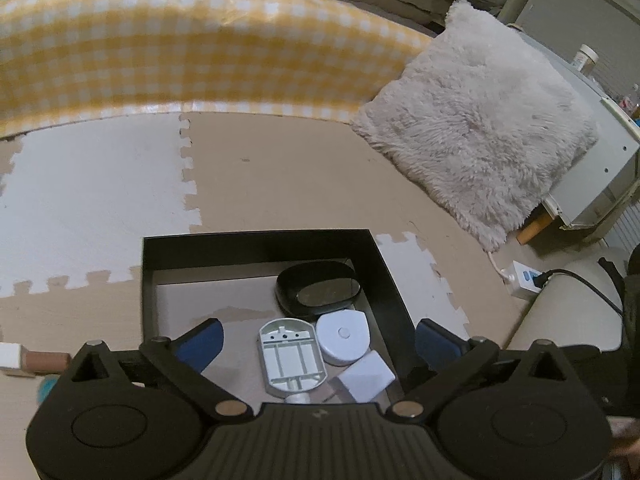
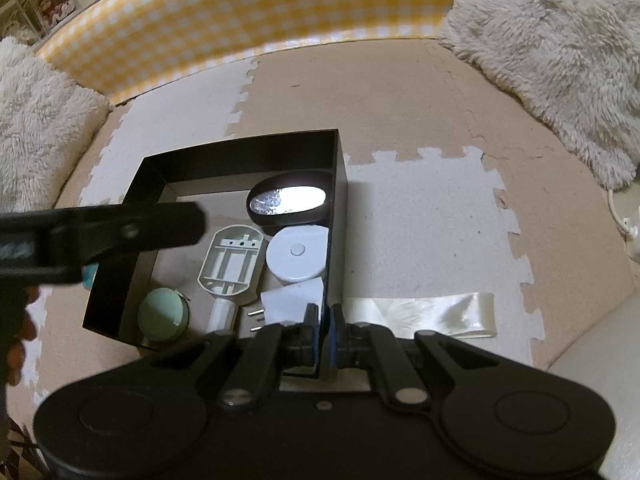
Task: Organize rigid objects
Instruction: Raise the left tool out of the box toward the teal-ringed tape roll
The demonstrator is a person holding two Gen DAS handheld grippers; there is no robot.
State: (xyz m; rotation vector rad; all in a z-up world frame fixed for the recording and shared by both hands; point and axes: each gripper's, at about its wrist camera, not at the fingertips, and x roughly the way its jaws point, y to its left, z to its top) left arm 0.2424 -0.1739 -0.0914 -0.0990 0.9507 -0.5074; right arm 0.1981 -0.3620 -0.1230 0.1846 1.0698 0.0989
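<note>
A black box (image 1: 260,240) (image 2: 240,148) stands on the foam mat. Inside lie a black oval mirror (image 1: 320,292) (image 2: 290,200), a round white device (image 1: 342,336) (image 2: 296,254), a grey plastic shell (image 1: 290,356) (image 2: 232,260), a white plug adapter (image 1: 366,378) (image 2: 294,300) and a pale green round case (image 2: 164,314). My left gripper (image 1: 316,344) is open and empty above the box; it also shows in the right wrist view (image 2: 120,232). My right gripper (image 2: 325,320) is shut on the box's near right wall.
A cream ribbon (image 2: 420,314) lies right of the box. Fluffy cushions (image 1: 480,120) (image 2: 560,52) and a yellow checked barrier (image 1: 180,40) border the mat. A power strip (image 1: 524,278) sits at the right. A wooden block (image 1: 44,362) lies left of the box.
</note>
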